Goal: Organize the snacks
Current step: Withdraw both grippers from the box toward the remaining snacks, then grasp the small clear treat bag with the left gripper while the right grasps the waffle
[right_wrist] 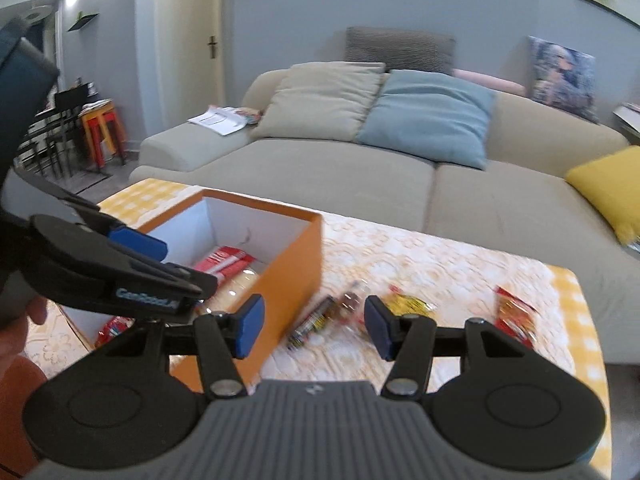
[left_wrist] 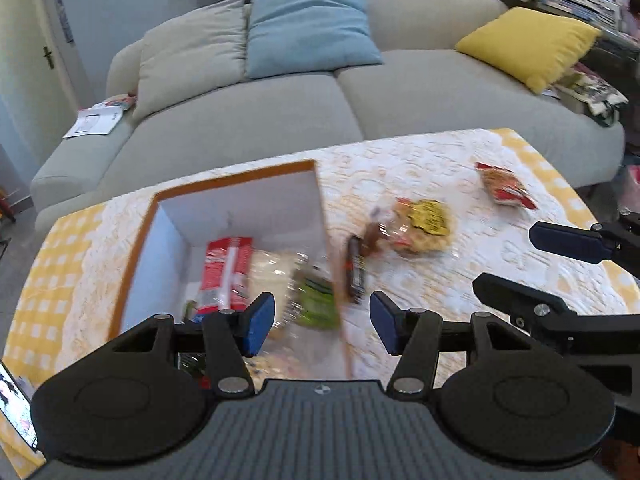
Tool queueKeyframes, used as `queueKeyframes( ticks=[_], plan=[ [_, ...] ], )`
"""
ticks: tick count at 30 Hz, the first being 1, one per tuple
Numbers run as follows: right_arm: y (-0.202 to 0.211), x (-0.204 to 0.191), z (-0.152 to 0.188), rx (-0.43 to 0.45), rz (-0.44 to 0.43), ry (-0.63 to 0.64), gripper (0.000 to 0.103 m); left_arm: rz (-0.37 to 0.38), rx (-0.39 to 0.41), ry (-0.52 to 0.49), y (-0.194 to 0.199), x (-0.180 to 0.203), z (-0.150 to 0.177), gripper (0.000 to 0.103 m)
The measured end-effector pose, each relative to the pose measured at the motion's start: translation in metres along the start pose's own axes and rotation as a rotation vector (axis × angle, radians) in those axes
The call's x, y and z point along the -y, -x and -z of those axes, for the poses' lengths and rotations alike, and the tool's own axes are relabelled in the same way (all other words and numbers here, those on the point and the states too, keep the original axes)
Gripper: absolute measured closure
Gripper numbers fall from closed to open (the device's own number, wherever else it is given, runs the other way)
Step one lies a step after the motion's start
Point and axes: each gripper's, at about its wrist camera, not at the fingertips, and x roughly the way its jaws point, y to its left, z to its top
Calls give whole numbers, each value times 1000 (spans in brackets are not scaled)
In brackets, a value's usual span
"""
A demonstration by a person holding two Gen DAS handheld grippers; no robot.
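Both grippers, left [left_wrist: 322,326] and right [right_wrist: 314,326], hovered with jaws apart (nothing between them) above orange box [right_wrist: 288,264] near table's [left_wrist: 440,160] left edge, snacks [left_wrist: 424,224] scattered mid-table.

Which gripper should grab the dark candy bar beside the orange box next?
Right, probably. The right gripper is open and empty with the dark candy bar between its fingers in view; the left gripper sits over the orange cardboard box.

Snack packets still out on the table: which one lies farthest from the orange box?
The red packet, alone toward the table's far right; the yellow one and the dark bar sit closer.
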Motion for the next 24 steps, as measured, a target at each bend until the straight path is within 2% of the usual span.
queueKeyframes(
  ticks=[9, 17, 22, 24],
  plan=[
    [25, 27, 39, -22, 38, -60, 48, 96, -29, -51, 4, 42, 17, 37],
    [16, 55, 58, -47, 50, -126, 42, 88, -41, -119, -3, 63, 19, 36],
    [4, 76, 69, -56, 82, -170, 42, 153, -36, -129, -16, 65, 12, 36],
    [-2, 83, 73, -61, 85, -195, 42, 152, -26, -178, -24, 69, 6, 36]
  ],
)
